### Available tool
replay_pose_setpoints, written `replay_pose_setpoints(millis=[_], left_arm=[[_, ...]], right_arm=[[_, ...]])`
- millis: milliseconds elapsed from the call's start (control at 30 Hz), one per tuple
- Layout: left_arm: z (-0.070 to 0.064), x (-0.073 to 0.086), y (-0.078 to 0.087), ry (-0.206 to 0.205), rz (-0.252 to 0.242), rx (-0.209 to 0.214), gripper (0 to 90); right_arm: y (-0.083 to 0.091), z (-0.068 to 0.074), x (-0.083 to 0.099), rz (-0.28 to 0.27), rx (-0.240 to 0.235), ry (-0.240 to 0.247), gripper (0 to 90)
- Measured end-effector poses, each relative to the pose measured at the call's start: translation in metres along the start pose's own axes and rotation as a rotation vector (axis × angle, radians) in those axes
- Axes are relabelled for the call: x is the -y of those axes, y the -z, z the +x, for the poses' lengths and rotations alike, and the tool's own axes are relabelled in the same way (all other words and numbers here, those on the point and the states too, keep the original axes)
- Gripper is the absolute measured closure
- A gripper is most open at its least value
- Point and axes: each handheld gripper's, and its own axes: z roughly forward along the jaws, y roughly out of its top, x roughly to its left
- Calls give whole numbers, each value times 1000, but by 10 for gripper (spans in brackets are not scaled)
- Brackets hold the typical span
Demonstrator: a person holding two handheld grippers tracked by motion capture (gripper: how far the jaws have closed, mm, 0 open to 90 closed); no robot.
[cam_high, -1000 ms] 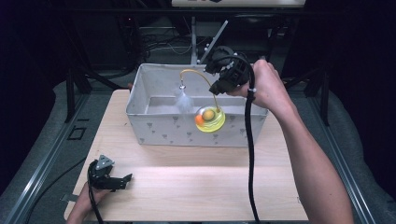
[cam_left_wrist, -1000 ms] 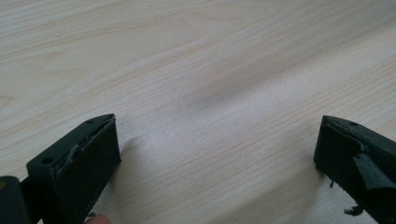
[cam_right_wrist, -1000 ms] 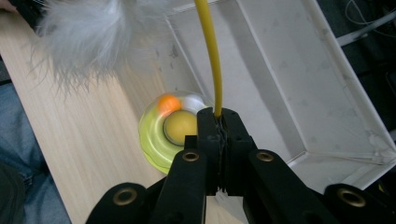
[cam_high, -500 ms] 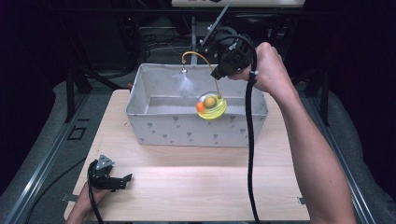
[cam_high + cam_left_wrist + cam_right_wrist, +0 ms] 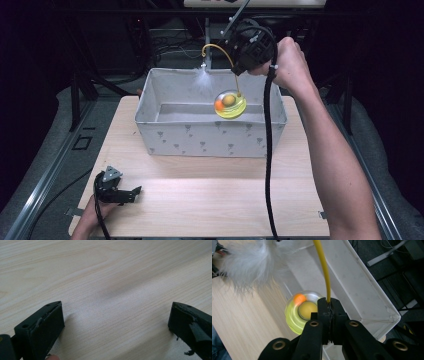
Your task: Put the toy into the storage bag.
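Above the white fabric storage bin (image 5: 210,135), right gripper (image 5: 329,305) clamped on the yellow arched wire (image 5: 220,50) of a translucent yellow disc toy (image 5: 230,104). Disc hangs low over the bin; white feather tuft (image 5: 202,79) droops from the wire's other end. Bin interior partly hidden. Left gripper (image 5: 116,322) spread wide, empty, on the pale wooden table (image 5: 210,200).

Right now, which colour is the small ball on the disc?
Orange ball; the right gripper view shows it best.

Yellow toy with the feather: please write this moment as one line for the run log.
right gripper: shut on yellow wand | toy disc and feather: hanging above white bin | left gripper: open, low over table
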Motion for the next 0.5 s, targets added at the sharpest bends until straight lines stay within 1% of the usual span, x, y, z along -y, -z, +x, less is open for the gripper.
replay_pose_setpoints(millis=[33, 67, 267, 500], left_arm=[[0, 0, 0, 0, 0, 0, 3], [0, 0, 0, 0, 0, 0, 3], [0, 0, 0, 0, 0, 0, 3], [0, 0, 0, 0, 0, 0, 2]], right_arm=[[-1, -3, 1, 4, -3, -7, 888], [-2, -5, 1, 7, 5, -12, 888], [-8, -19, 5, 5, 16, -56, 889], [-13, -33, 10, 12, 35, -92, 888]])
